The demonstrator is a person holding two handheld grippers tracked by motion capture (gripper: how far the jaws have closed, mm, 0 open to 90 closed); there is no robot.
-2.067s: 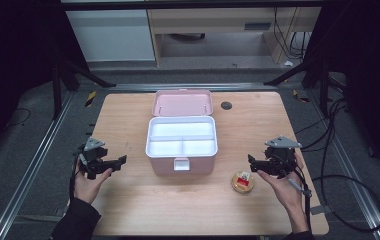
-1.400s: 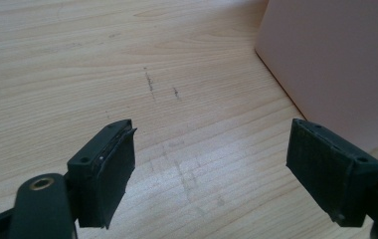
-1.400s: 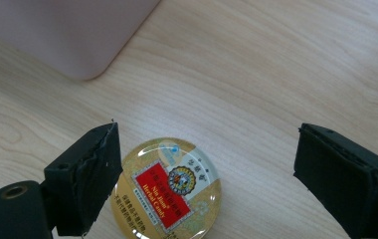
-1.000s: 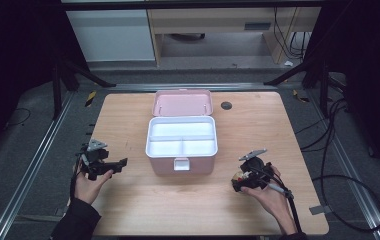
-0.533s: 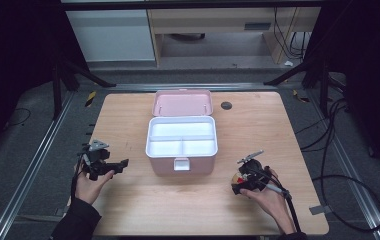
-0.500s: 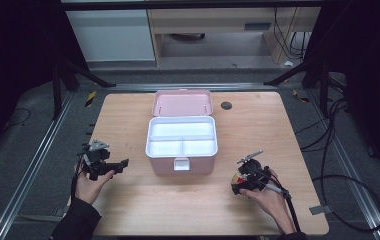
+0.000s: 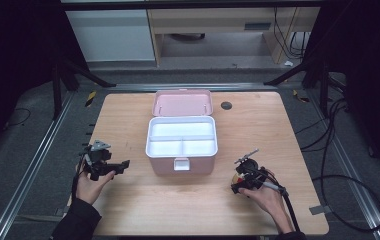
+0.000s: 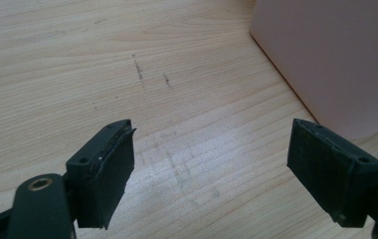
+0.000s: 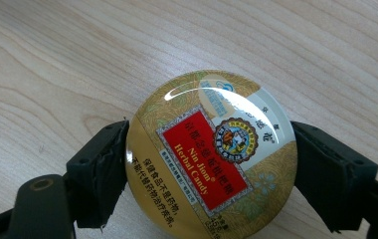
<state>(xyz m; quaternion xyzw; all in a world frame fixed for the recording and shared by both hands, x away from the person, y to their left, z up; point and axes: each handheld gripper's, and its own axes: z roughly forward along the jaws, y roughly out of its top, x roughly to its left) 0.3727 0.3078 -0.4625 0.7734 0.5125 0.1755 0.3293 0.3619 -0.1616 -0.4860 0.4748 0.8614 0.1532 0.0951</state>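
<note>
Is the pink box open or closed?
Open. The pink box has its lid tipped back, and its white compartments look empty.

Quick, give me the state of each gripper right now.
Left gripper: open, nothing between its jaws.
Right gripper: jaws have just been closing on the round gold candy tin with the red label; both pads touch its sides.

Open pink box [image 7: 182, 145] mid-table; black disc [image 7: 226, 105] behind it.

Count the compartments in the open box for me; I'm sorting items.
3: one long compartment across the far side, two smaller ones, left and right, nearer the latch.
</note>
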